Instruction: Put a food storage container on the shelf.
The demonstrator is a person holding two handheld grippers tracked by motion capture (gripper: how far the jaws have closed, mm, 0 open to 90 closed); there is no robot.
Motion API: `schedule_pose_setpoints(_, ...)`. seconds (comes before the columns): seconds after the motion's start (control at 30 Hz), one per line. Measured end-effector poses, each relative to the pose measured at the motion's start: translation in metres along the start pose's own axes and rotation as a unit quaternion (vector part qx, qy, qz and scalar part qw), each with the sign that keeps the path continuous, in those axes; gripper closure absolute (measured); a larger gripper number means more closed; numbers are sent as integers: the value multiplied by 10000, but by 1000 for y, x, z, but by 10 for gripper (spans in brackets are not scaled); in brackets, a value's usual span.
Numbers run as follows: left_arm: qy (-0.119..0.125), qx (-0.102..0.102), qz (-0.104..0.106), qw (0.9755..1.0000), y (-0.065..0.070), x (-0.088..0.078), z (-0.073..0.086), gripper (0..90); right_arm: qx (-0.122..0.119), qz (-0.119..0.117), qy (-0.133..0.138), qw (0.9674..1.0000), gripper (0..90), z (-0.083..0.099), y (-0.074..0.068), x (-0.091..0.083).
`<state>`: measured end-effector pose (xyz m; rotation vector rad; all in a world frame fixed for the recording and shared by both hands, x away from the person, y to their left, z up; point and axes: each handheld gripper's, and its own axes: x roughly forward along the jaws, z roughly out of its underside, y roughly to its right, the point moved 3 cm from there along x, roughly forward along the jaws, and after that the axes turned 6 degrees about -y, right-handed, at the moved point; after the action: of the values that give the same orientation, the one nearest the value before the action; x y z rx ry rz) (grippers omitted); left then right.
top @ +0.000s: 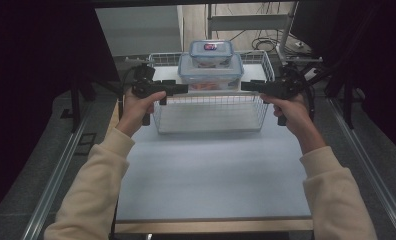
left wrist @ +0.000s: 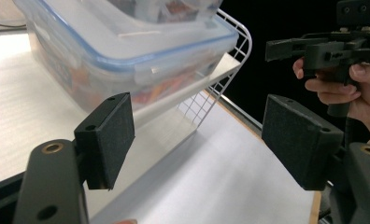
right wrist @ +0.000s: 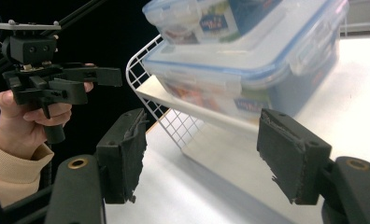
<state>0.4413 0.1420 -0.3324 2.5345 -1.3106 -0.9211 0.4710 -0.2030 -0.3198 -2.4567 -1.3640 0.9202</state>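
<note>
Surroundings: dark curtains flank the bench [top: 211, 175]; cables [top: 266, 42] lie on the floor past its far edge; metal rails [top: 56, 175] run along both sides.
Basket: a white wire basket [top: 211, 112] stands at the far edge of the bench, centred, holding a white shelf [top: 251, 75] near its rim.
Boxes: a large clear box [top: 211, 72] with a blue-edged lid rests on the shelf; a small box [top: 211, 53] of the same kind sits on its lid.
Contents: orange and red items show through the large box's wall; the small box holds packets with a printed label; neither can be told more exactly.
Left gripper [top: 183, 89]: held at the large box's left side, jaws spread, nothing between them.
Right gripper [top: 245, 85]: held at the box's right side, jaws spread, nothing between them.
Obstruction: the basket's near wire wall stands below both grippers.
Left gripper view: box corner close above the pads [left wrist: 110, 135], with the other gripper and hand [left wrist: 346, 84] beyond.
Right gripper view: both boxes stacked, the labels legible as colour patches, worn pad [right wrist: 131, 154] edges.
</note>
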Motion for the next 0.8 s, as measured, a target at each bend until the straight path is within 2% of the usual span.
schedule_pose_setpoints(0.2, -122, 180, 1, 9998, 7, 5, 22, 252, -56, -17, -22, 10000, 326, 23, 3, -5)
schedule_pose_setpoints(0.37, -179, 196, 136, 9996, 10, 11, 47, 252, -111, -4, -73, 9999, 326, 49, 7, -8)
schedule_pose_setpoints(0.53, -164, 120, 250, 9995, 8, 14, 78, 252, -124, -13, -155, 9998, 326, 76, 11, -10)
schedule_pose_setpoints(0.8, -310, -52, 214, 9993, 1, 20, 133, 254, -303, 168, -374, 9987, 319, 124, 13, -8)
